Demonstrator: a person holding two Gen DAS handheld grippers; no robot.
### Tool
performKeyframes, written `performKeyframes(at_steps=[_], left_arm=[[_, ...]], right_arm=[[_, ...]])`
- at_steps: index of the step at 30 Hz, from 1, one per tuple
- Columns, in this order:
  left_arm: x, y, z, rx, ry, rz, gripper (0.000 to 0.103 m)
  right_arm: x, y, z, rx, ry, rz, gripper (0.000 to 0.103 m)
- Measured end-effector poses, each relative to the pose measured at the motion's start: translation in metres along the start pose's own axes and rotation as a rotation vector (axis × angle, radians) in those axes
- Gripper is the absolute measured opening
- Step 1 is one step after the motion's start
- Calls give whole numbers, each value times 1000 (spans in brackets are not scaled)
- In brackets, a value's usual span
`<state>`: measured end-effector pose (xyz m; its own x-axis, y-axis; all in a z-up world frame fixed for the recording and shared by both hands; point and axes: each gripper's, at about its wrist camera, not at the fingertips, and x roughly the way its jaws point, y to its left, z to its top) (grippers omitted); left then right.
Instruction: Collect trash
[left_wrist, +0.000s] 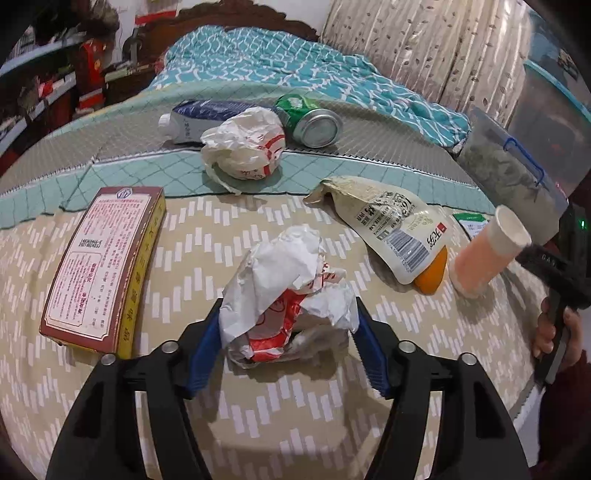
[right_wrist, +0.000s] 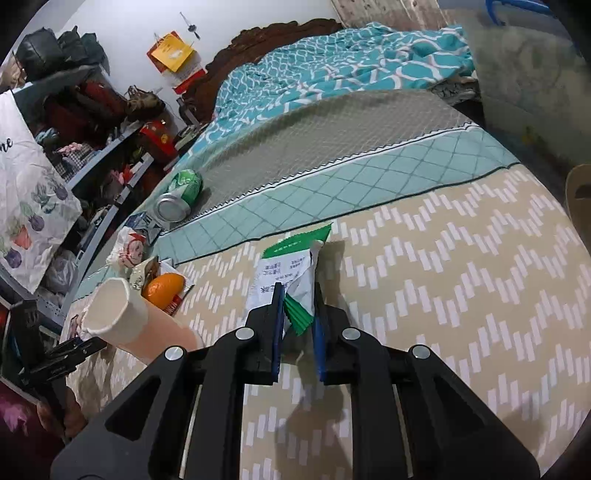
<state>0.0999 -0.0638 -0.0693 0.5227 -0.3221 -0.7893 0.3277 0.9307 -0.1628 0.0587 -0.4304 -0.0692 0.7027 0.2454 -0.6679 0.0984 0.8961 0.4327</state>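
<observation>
Trash strewn over the bed (left_wrist: 258, 435). Left claw (left_wrist: 288, 325) spread either side of a crumpled wrapper (left_wrist: 291, 288), pads (left_wrist: 205, 347) flanking it without clear pressure. Beside that wrapper: box (left_wrist: 107, 266) to the left; pouch (left_wrist: 395, 229), orange (left_wrist: 432, 277) and cup (left_wrist: 487, 254) to the right; second wrapper (left_wrist: 247, 147), can (left_wrist: 310, 118) and carton (left_wrist: 203, 118) beyond. Right claw (right_wrist: 299, 314) clenched on a green-white packet (right_wrist: 291, 280), right of the cup.
</observation>
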Motion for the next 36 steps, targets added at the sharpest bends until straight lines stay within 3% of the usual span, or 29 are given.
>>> performKeyframes(at_steps=[4,5,6,8,36], left_arm=[[2,-5,0,24,2,6,73],[2,-3,0,21,1,2,73],[2,-3,0,18,1,-2,73],[2,-1,0,15,0,-8,74],[5,-3,2,15,2,-20,79]], right_arm=[[-1,-2,-2,12,-1,1,21],[-1,-3,-2,16,-3,0,31],[-2,-3,-2,17,-11,-4,53],[-9,0,-3,3,-65,-18,78],[-16,-2,-2,8,-77,-8,78]])
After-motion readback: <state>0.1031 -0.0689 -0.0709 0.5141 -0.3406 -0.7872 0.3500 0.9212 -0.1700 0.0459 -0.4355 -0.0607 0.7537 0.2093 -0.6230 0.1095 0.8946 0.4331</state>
